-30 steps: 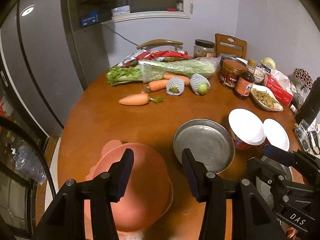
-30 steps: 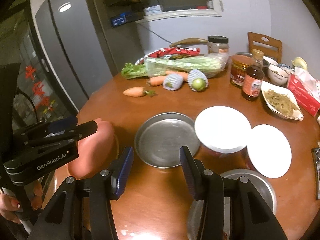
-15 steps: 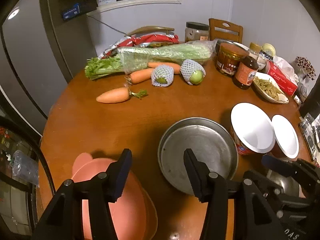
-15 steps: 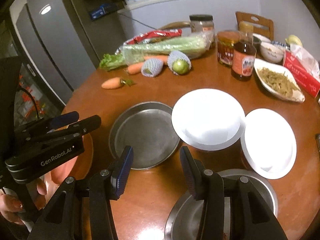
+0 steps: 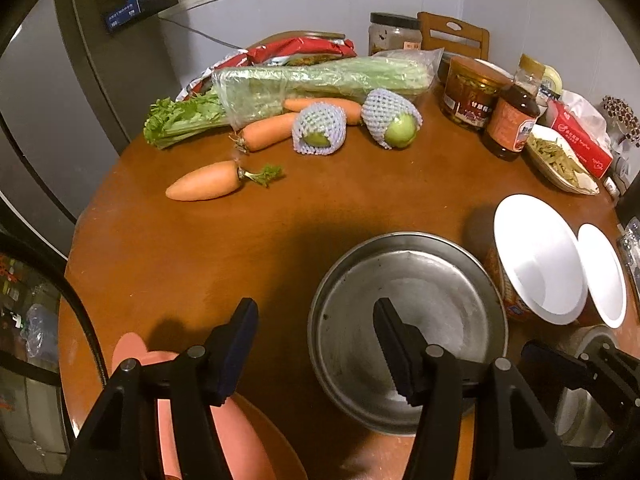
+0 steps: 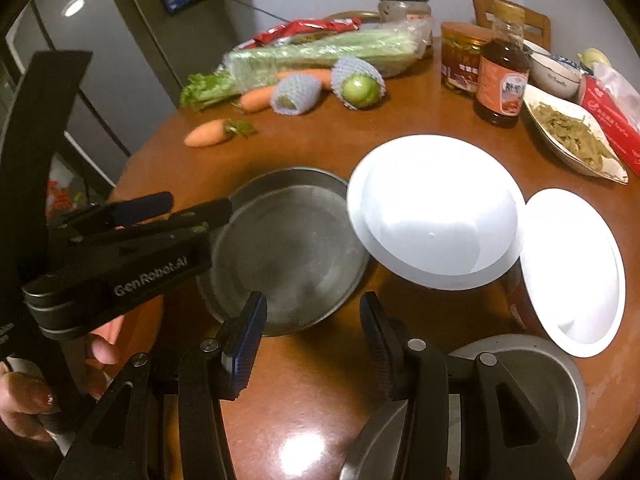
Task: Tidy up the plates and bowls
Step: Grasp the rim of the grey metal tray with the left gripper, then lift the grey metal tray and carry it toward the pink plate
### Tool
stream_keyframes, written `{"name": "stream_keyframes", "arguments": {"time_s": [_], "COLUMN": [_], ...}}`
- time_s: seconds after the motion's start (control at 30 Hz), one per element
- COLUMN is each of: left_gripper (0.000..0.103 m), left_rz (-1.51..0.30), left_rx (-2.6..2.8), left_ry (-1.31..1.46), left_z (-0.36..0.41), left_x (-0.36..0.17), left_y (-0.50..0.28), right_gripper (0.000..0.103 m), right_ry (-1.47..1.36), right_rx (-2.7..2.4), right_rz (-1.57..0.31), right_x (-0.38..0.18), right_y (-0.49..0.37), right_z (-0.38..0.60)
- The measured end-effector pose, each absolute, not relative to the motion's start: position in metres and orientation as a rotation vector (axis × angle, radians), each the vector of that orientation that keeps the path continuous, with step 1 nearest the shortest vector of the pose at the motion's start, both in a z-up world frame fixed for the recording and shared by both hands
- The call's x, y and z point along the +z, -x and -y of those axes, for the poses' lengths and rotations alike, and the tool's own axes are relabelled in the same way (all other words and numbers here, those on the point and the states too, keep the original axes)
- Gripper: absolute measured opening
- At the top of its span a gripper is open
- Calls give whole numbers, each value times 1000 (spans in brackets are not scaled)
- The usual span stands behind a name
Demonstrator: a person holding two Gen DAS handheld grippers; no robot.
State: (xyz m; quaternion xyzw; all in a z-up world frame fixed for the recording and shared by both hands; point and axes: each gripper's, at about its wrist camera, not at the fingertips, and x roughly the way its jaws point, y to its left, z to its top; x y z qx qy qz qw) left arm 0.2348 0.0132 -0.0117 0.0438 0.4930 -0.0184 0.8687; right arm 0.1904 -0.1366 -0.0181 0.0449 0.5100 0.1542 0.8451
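Hovering over a round brown table (image 5: pixel 168 264), both hands empty of dishes: left gripper (image 5: pixel 314 344) spread wide above the near-left rim of a shallow metal pan (image 5: pixel 432 304), right gripper (image 6: pixel 312 328) likewise wide, poised between that pan and a second metal pan (image 6: pixel 532 376) at the near edge. Nothing grasped yet; looks like the opening of a gather-and-stack step. Spread out for sorting: 2 metal pans, 2 white bowls (image 6: pixel 436 212) (image 6: pixel 572 268) standing side by side to the right with red-printed outer walls, and a pink dish (image 5: pixel 240 432) under the left gripper at the near-left edge, partly hidden by the fingers.

Next move, probably: lowering the left gripper onto the pan's rim, one finger inside and one outside, then pinching firmly. Thin, slick metal likely to slip or scrape, so a level lift needed. Right gripper well placed for the nearer pan or the closest white bowl.

Crowding the far half of the table: loose carrot (image 5: pixel 204 186), more carrots, bagged celery (image 5: pixel 320 80), 2 green fruits in foam netting (image 5: pixel 320 130), jars, a sauce bottle (image 5: pixel 512 120), a dish of green beans (image 5: pixel 560 164), a red box. Dim kitchen beyond, grey refrigerator (image 5: pixel 36 92) on the left, wooden chair (image 5: pixel 456 36) against a pale wall.
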Motion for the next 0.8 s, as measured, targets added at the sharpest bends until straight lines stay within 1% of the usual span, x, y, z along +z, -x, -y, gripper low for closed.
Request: {"name": "stream_keyframes", "arguments": {"time_s": [0.23,0.43,0.53,0.6,0.67,0.8], "left_gripper": [60,59,52,50,47,44], "left_rz": [-1079,-1107,-1107,-1110,-1112,-1092], "left_rx": [-23,-73,-95,-97,-108,-116], "left_ry": [-116,-77,-69,-70,-64,-48], "left_z": [-8,-7,-5,-4,-3,-8], "left_x": [-25,-32,-33,-34,-34,-30], "left_y": [-245,-247,-247,-247,-246,-243], "right_gripper": [50,50,50,48,42,39], "right_ry": [-84,-71,-52,-39,-29,-6], "right_rx": [298,284,274,278,283,280], "right_rz": [-1108,-1130,-1126,-1121,-1120,-1116], "right_x": [-28,-35,-36,-37,-37,-40], "right_y": [-202,-207,-210,-212,-213,-215], "right_z": [134,132,130,127,125,121]}}
